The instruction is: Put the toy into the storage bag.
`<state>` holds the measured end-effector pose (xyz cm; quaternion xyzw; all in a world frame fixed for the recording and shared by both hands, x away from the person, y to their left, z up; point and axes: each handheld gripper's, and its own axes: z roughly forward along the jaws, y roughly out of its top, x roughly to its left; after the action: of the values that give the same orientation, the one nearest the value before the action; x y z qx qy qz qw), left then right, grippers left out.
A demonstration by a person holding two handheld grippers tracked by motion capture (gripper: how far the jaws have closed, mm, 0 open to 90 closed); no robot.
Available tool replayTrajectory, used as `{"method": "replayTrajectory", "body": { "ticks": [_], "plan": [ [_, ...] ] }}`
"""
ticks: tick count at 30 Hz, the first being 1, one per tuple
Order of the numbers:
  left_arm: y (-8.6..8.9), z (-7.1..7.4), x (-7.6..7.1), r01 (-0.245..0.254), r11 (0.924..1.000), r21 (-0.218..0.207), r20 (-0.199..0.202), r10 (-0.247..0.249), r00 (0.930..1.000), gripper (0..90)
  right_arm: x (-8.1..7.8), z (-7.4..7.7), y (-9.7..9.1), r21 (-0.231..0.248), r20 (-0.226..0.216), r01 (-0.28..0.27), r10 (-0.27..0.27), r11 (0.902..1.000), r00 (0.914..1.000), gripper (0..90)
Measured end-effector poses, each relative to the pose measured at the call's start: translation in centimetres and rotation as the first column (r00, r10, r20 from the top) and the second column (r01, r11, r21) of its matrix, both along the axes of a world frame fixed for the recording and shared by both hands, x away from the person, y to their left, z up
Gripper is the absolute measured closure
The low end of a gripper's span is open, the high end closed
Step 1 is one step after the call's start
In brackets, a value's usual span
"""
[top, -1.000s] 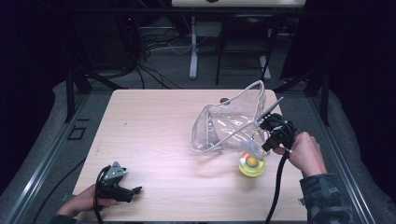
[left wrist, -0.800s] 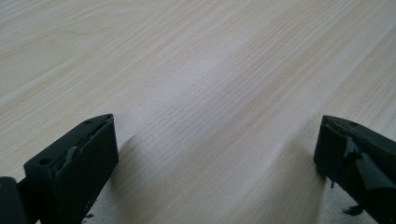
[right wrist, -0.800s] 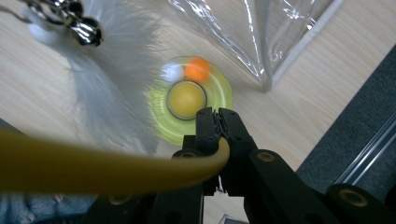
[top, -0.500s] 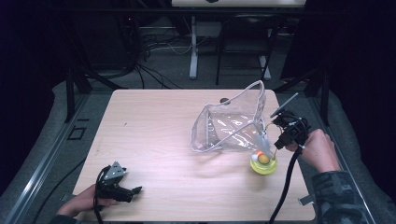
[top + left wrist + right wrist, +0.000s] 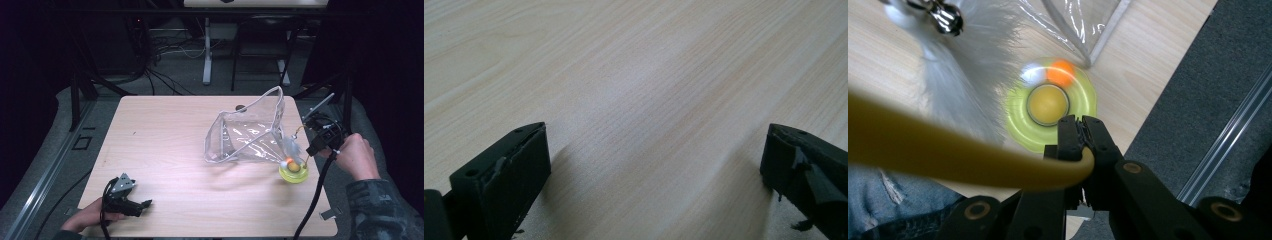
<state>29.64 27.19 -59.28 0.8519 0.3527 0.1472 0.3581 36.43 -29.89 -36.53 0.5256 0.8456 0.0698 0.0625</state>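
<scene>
Two grippers showed in the high view: the left gripper (image 5: 145, 204) lay on the table (image 5: 165, 130) near its front edge, while the right gripper (image 5: 311, 150) hovered beside a clear plastic bag (image 5: 247, 135), over a yellow-green toy (image 5: 294, 171) by the bag's corner. In the left gripper view the jaws stood released, wide apart over bare wood. In the right gripper view the jaws were clenched on a yellow cord (image 5: 948, 160), with white fluff (image 5: 968, 75) and the toy below. Drawing the toy from the bag seemed the step; the next move probably called for pulling the cord clear.
</scene>
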Motion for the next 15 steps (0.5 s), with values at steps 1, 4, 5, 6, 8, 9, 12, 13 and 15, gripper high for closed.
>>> {"method": "replayTrajectory", "body": {
  "ticks": [1, 4, 5, 6, 8, 9, 12, 13, 15],
  "plan": [
    [0.0, 0.0, 0.0, 0.000, 1.0000, 0.000, 0.000, 0.000, 1.0000, 0.0, 0.1, 0.1, -0.2, -0.007, -0.003, -0.001, 0.001, 1.0000, 1.0000, 87.4],
    [0.0, 0.0, 0.0, 0.000, 1.0000, 0.000, 0.000, 0.000, 1.0000, 0.0, 0.3, 0.6, -0.8, 0.001, -0.007, 0.011, -0.011, 0.9999, 0.9999, 87.4],
    [0.0, 0.0, 0.0, 0.001, 1.0000, 0.001, 0.000, -0.001, 1.0000, 0.0, 0.3, 0.7, -0.9, 0.000, -0.006, 0.019, -0.019, 0.9998, 0.9998, 87.3],
    [0.1, 0.1, 0.0, 0.007, 1.0000, 0.004, -0.009, -0.007, 0.9999, 0.0, 0.5, 0.9, -1.0, -0.007, -0.009, 0.018, -0.018, 0.9998, 0.9998, 87.4],
    [0.1, 0.1, 0.0, 0.008, 1.0000, 0.004, -0.008, -0.008, 0.9999, 0.0, 0.7, 1.1, -1.3, -0.002, -0.006, 0.028, -0.028, 0.9996, 0.9996, 87.4],
    [0.1, 0.1, 0.0, 0.008, 0.9999, 0.006, -0.006, -0.008, 0.9999, 0.0, 0.8, 1.4, -1.4, -0.010, -0.012, 0.025, -0.025, 0.9996, 0.9996, 87.4],
    [0.0, 0.1, 0.0, 0.006, 1.0000, 0.004, -0.003, -0.006, 1.0000, 0.0, 1.2, 2.0, -1.6, -0.027, -0.010, 0.034, -0.034, 0.9991, 0.9994, 87.4],
    [0.0, 0.1, 0.0, 0.006, 1.0000, 0.004, -0.003, -0.006, 1.0000, 0.0, 1.3, 2.2, -1.6, -0.031, -0.006, 0.040, -0.041, 0.9987, 0.9992, 87.4],
    [0.1, 0.1, 0.0, 0.008, 0.9999, 0.006, -0.007, -0.008, 0.9999, 0.0, 1.5, 2.6, -1.7, -0.031, 0.006, 0.056, -0.056, 0.9980, 0.9984, 87.3]
  ]
}}
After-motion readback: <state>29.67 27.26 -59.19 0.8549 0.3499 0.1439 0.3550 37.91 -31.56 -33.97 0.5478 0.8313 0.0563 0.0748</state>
